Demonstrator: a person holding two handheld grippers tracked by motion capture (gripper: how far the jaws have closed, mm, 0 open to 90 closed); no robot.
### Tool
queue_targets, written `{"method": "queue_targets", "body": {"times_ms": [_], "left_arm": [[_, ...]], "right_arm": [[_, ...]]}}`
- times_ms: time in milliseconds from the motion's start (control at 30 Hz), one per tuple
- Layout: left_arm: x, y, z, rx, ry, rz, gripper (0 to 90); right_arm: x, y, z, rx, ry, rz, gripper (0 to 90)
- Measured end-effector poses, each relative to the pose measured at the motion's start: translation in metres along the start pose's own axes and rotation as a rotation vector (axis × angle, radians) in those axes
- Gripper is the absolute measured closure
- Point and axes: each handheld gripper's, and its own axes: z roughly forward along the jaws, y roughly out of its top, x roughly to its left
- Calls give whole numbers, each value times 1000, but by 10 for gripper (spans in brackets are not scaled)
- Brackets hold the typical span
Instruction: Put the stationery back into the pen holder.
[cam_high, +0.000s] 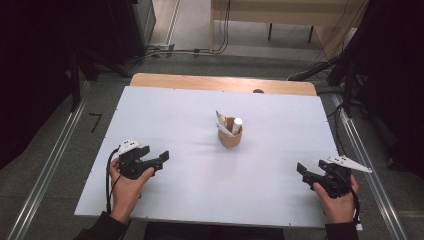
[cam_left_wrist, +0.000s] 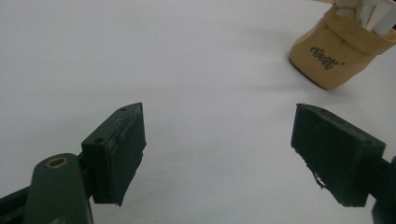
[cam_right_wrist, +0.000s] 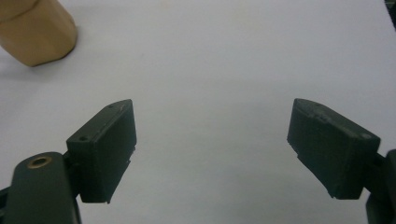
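A small tan paper cup (cam_high: 230, 134) stands near the middle of the white table top (cam_high: 200, 185), with a few white tube-like items sticking out of it. The cup (cam_left_wrist: 335, 55) is at the upper right in the left gripper view and its base (cam_right_wrist: 35, 32) at the upper left in the right gripper view. My left gripper (cam_high: 161, 156) rests at the front left, held by a hand, jaws wide apart with nothing between them (cam_left_wrist: 219, 154). My right gripper (cam_high: 303, 171) sits at the front right, also held and open, empty (cam_right_wrist: 212, 149).
The white board lies on a wooden table whose far edge (cam_high: 222, 81) shows beyond it. Metal rails (cam_high: 45, 170) run along the floor on both sides. Dark equipment and cables stand beyond the table.
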Motion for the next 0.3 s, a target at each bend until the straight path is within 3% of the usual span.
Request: {"method": "queue_targets", "body": {"times_ms": [300], "left_arm": [[21, -5, -6, 18, 81, -26, 161]], "right_arm": [[-6, -2, 0, -2, -48, -10, 125]]}}
